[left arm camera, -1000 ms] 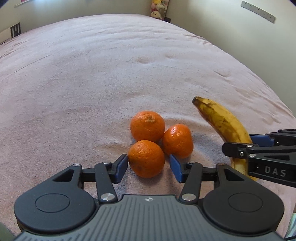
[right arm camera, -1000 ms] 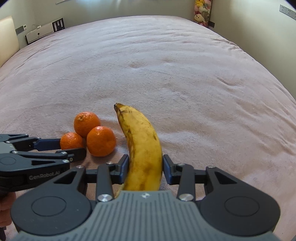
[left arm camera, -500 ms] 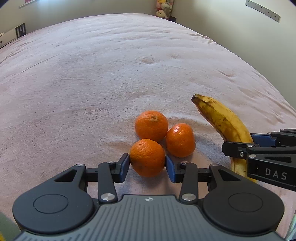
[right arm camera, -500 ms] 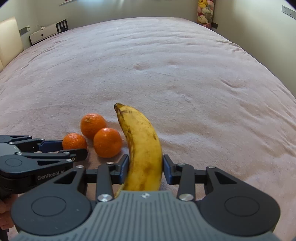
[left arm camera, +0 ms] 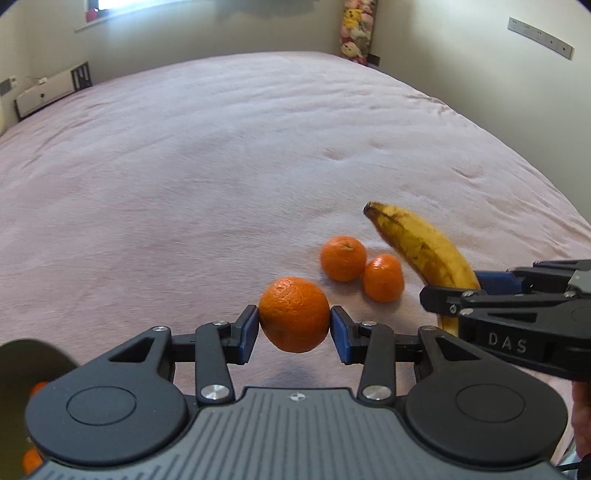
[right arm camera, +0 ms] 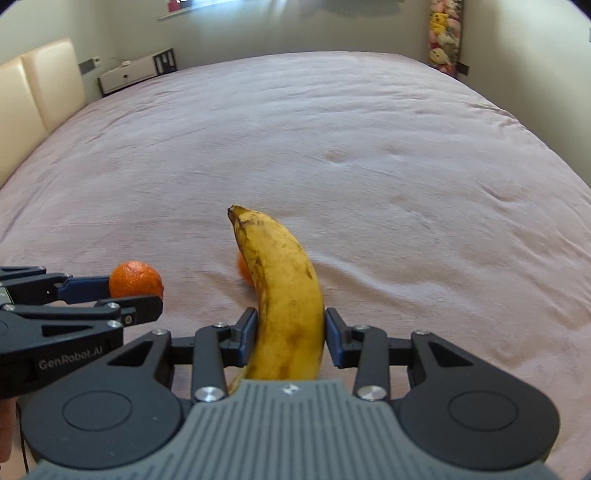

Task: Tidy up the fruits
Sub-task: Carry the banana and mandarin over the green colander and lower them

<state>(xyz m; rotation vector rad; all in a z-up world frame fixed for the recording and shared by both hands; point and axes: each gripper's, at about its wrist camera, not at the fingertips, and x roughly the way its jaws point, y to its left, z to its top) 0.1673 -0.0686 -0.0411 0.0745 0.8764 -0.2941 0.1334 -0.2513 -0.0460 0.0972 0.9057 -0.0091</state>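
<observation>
My left gripper (left arm camera: 293, 325) is shut on an orange tangerine (left arm camera: 294, 314) and holds it above the pink bedspread (left arm camera: 221, 166). Two more tangerines (left arm camera: 342, 257) (left arm camera: 383, 277) lie touching each other on the bed, farther off and to the right. My right gripper (right arm camera: 290, 328) is shut on a spotted yellow banana (right arm camera: 280, 280), whose dark tip points away from me. In the right wrist view the left gripper (right arm camera: 136, 291) shows at the left with its tangerine (right arm camera: 136, 280). One lying tangerine (right arm camera: 243, 269) peeks out behind the banana.
The bedspread spreads wide and flat ahead. A cream headboard (right arm camera: 33, 103) and a white low cabinet (right arm camera: 129, 75) stand at the far left, plush toys (right arm camera: 445, 33) in the far right corner. A dark blurred rounded object (left arm camera: 29, 369) with orange bits sits at the lower left.
The left gripper closed on the nearest tangerine, then lifted it up and away from the other two. The right gripper rose a little with the banana still in it.
</observation>
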